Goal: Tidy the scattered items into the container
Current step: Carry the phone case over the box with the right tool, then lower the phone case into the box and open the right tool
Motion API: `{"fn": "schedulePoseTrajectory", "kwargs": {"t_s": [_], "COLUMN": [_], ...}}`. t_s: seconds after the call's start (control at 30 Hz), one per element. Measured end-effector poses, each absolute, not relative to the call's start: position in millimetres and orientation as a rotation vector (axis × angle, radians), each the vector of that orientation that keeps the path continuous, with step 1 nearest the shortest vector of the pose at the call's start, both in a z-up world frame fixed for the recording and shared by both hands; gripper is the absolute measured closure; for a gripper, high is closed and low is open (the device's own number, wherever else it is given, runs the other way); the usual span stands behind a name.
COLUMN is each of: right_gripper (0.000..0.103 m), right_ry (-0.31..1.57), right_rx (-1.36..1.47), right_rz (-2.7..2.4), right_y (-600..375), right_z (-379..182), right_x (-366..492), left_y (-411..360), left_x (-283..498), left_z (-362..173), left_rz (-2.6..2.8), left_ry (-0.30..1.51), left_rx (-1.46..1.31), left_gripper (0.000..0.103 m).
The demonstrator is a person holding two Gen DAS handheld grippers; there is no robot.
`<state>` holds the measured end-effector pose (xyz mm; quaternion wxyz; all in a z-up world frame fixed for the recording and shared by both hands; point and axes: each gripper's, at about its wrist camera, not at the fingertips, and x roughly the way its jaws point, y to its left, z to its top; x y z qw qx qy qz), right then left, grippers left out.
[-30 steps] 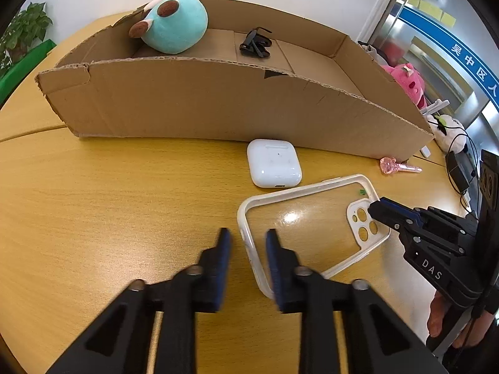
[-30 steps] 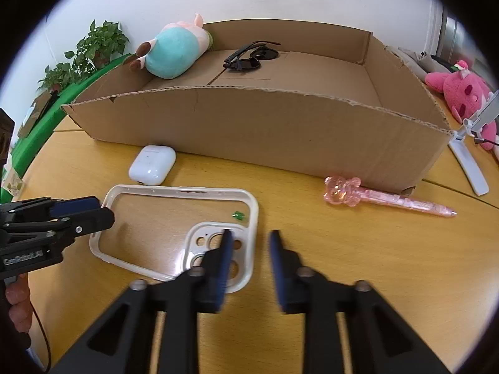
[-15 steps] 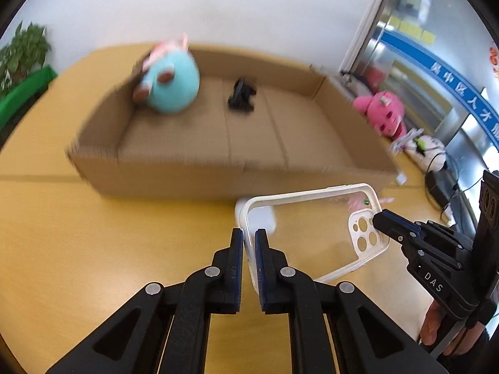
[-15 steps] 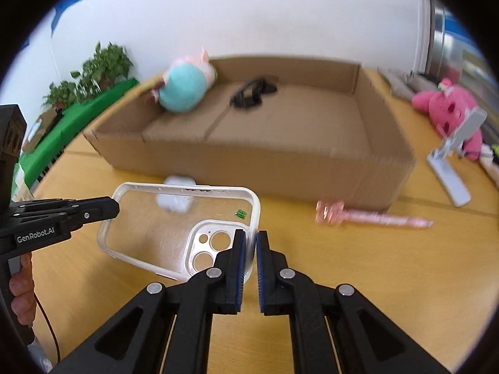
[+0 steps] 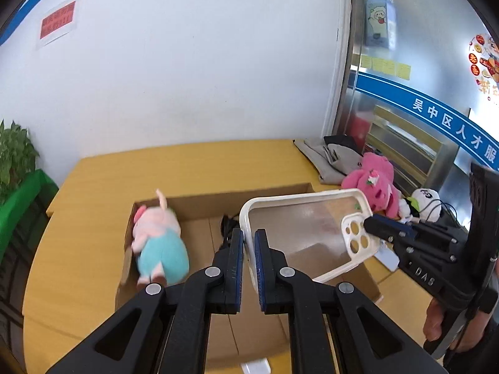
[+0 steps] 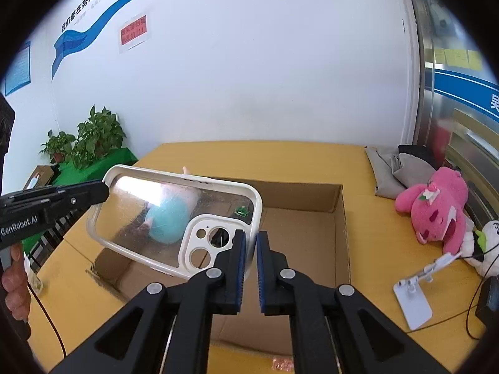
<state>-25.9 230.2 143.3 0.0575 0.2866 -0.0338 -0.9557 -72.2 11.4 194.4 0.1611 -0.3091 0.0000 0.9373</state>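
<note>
A clear phone case with a white rim and white camera cut-out hangs tilted in the air over the open cardboard box. Inside the box, at its far left, lies a teal-and-pink plush.

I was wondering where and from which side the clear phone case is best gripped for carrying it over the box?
By its thin white rim, at the two opposite ends, as now: the left claw pinches the plain end and the right claw the rim by the camera cutout. The phone case is a flat open shell, so only its edge fits between narrow jaws, and holding both ends probably keeps it level over the cardboard box.
</note>
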Motion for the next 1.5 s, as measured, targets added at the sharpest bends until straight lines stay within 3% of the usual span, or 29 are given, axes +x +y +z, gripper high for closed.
{"fn": "schedulePoseTrajectory", "kwargs": {"t_s": [0.23, 0.53, 0.87, 1.23, 1.4, 1.5], "right_gripper": [0.097, 0.098, 0.098, 0.097, 0.089, 0.077], "right_ry": [-0.115, -0.117, -0.131, 0.139, 0.273, 0.273], "right_rx": [0.95, 1.222, 1.524, 1.719, 1.7, 1.677], "right_rz": [-2.881, -2.827, -2.753, -2.772, -2.795, -2.785], "right_y": [259, 302, 324, 299, 288, 286], "right_z": [163, 94, 1, -25, -30, -30], "right_x": [-105, -220, -258, -275, -271, -270], "left_y": [36, 74, 105, 115, 117, 119], "left_x": [-170, -286, -325, -341, -340, -337], "left_z": [194, 111, 32, -13, -17, -9], "left_rz": [2.646, 2.514, 2.42, 2.348, 2.336, 2.334], "left_ry": [0.026, -0.002, 0.066, 0.08, 0.067, 0.077], "left_rx": [-1.014, -1.331, -1.497, -1.627, -1.631, -1.588], "left_gripper": [0.096, 0.097, 0.098, 0.098, 0.096, 0.08]}}
